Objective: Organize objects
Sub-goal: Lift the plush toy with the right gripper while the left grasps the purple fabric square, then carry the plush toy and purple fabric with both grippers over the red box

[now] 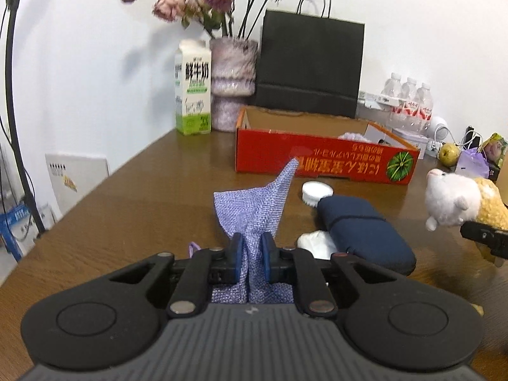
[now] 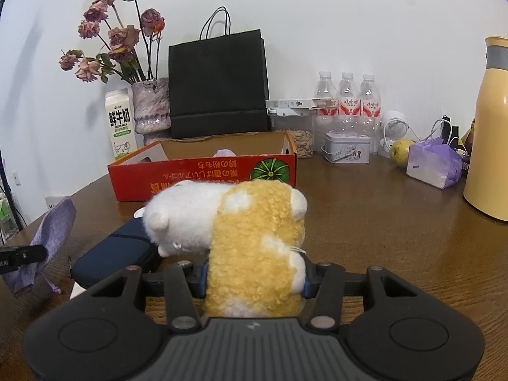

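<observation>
My left gripper (image 1: 253, 255) is shut on a purple woven cloth pouch (image 1: 254, 209) and holds it above the brown table; the pouch also shows in the right wrist view (image 2: 54, 228). My right gripper (image 2: 255, 277) is shut on a white and yellow plush toy (image 2: 247, 231), held above the table; the toy shows at the right edge of the left wrist view (image 1: 460, 203). An open red cardboard box (image 1: 324, 158) lies ahead of both grippers, also in the right wrist view (image 2: 203, 177), with something pale purple inside.
A navy case (image 1: 365, 231), a white round lid (image 1: 316, 190) and a white lump (image 1: 317, 243) lie on the table. Milk carton (image 1: 193, 89), flower vase (image 1: 233, 82), black bag (image 1: 311, 63), water bottles (image 2: 346, 101), tin (image 2: 347, 150), pear (image 2: 400, 151), yellow jug (image 2: 489, 133) stand behind.
</observation>
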### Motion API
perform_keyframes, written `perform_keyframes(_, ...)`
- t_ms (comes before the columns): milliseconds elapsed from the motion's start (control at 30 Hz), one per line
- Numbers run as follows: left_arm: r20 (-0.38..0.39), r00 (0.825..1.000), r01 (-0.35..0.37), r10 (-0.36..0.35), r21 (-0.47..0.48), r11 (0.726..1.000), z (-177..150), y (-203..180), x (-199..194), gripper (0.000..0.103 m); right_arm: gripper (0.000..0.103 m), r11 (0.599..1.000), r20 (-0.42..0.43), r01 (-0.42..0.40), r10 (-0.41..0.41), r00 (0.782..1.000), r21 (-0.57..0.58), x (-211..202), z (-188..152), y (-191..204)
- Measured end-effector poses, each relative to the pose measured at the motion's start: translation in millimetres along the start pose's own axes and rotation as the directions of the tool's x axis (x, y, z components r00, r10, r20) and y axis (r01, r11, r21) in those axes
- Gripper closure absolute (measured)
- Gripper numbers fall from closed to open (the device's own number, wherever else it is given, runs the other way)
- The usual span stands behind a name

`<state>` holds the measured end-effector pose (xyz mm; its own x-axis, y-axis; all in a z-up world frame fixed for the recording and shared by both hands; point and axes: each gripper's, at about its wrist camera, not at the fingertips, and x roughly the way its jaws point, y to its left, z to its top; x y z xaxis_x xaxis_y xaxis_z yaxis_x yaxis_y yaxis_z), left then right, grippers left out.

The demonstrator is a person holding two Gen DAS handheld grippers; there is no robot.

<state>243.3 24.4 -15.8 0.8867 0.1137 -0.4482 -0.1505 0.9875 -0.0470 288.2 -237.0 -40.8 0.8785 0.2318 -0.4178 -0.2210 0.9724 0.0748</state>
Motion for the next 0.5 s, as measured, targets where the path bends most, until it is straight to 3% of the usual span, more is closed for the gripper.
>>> perform_keyframes(500,0.085,0.995,0.044,-0.048,0.051,0.998,40.7,-33.9,-8.6,0.09,0.055,0.998,0.038,-0.063,0.064,0.997,-0.012,-4.2,20.4,9.2)
